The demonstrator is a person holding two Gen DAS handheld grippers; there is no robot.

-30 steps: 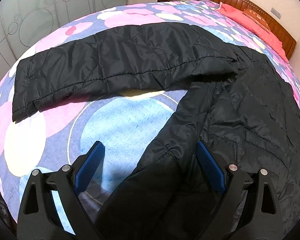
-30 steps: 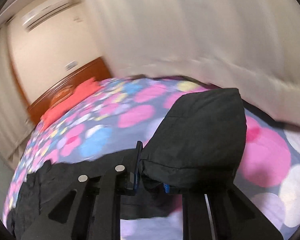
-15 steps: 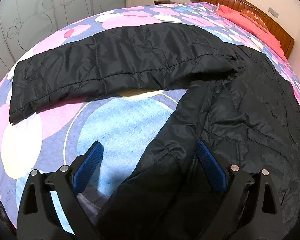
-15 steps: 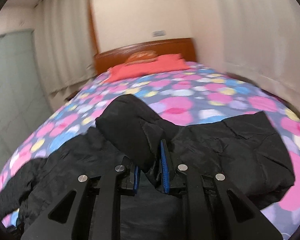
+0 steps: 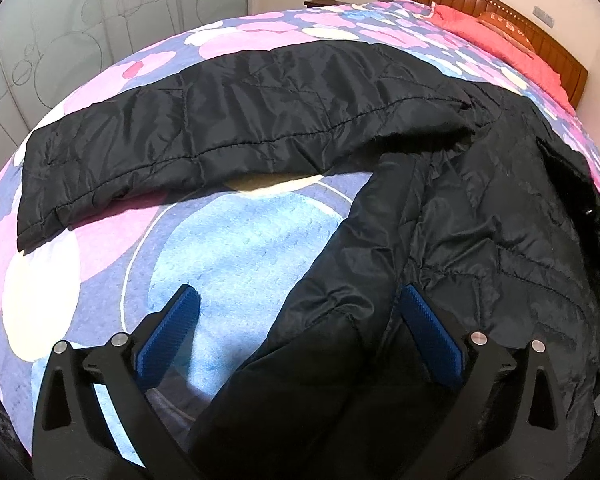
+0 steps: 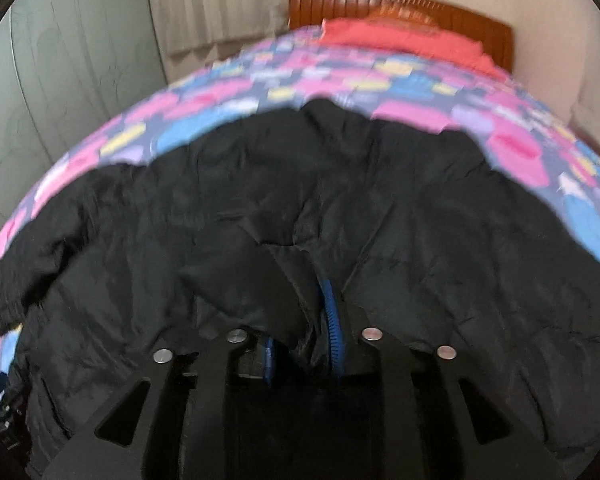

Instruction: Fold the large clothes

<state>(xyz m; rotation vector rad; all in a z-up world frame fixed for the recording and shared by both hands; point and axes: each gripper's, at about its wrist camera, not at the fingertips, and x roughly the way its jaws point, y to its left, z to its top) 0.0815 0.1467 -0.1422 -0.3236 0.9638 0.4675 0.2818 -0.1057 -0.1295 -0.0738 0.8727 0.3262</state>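
A black quilted jacket [image 5: 480, 216] lies spread on the bed. One sleeve [image 5: 204, 128] stretches out flat to the left. My left gripper [image 5: 300, 308] is open, its blue pads [image 5: 172, 328] straddling the jacket's lower side edge without holding it. My right gripper [image 6: 304, 320] is shut on a fold of the jacket [image 6: 260, 200], which lies over the jacket body in the blurred right wrist view; its fingertips are buried in the fabric.
The bed has a bedspread [image 5: 228, 248] printed with pink, blue and white circles. A red pillow [image 5: 500, 36] and wooden headboard [image 5: 540, 36] are at the far end. Curtains [image 6: 212, 12] and a patterned glass panel [image 5: 80, 28] stand beside the bed.
My right gripper has swung round with the held sleeve from the bed's side to over the jacket body and lowered it. The left gripper has barely moved.
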